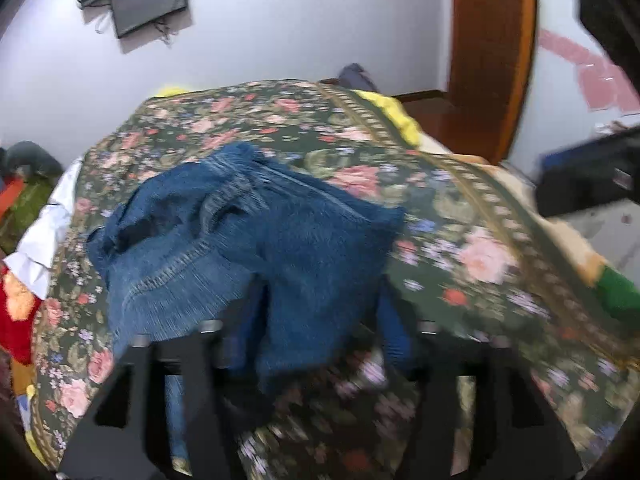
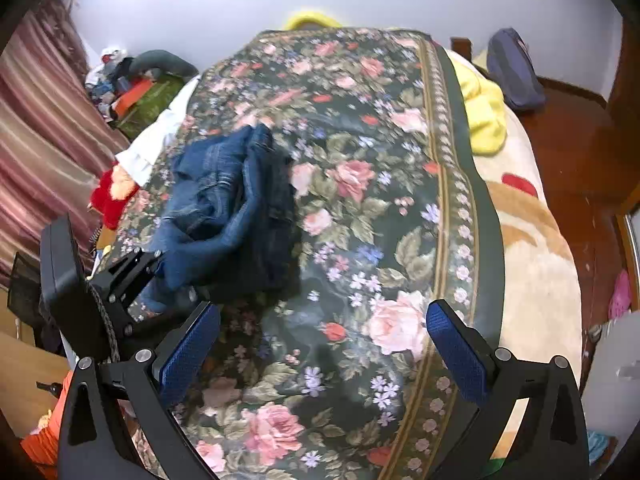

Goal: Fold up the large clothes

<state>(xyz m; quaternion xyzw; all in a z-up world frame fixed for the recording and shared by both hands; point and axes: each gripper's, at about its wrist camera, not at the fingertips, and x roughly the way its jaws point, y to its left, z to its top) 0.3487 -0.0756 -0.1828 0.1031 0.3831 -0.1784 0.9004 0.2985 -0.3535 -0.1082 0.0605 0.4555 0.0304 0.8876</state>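
Observation:
A pair of blue jeans (image 1: pixel 240 236) lies crumpled on a floral bedspread (image 1: pixel 460 248). In the left wrist view the denim drapes over my left gripper (image 1: pixel 316 320) and hides its fingertips, so its state is unclear. In the right wrist view the jeans (image 2: pixel 232 216) lie bunched at the left, and the left gripper (image 2: pixel 152 264) touches their near edge. My right gripper (image 2: pixel 322 340) is open and empty, its blue pads (image 2: pixel 456 348) spread wide above the bedspread (image 2: pixel 360 200), to the right of the jeans.
A yellow blanket (image 2: pixel 484 116) and a blue bag (image 2: pixel 514 68) lie at the far right of the bed. A white cloth (image 2: pixel 152 144), a red item (image 2: pixel 108 196) and a clothes pile (image 2: pixel 132 80) lie left. Striped curtain (image 2: pixel 44 128) at left. Wooden floor (image 2: pixel 576 152) at right.

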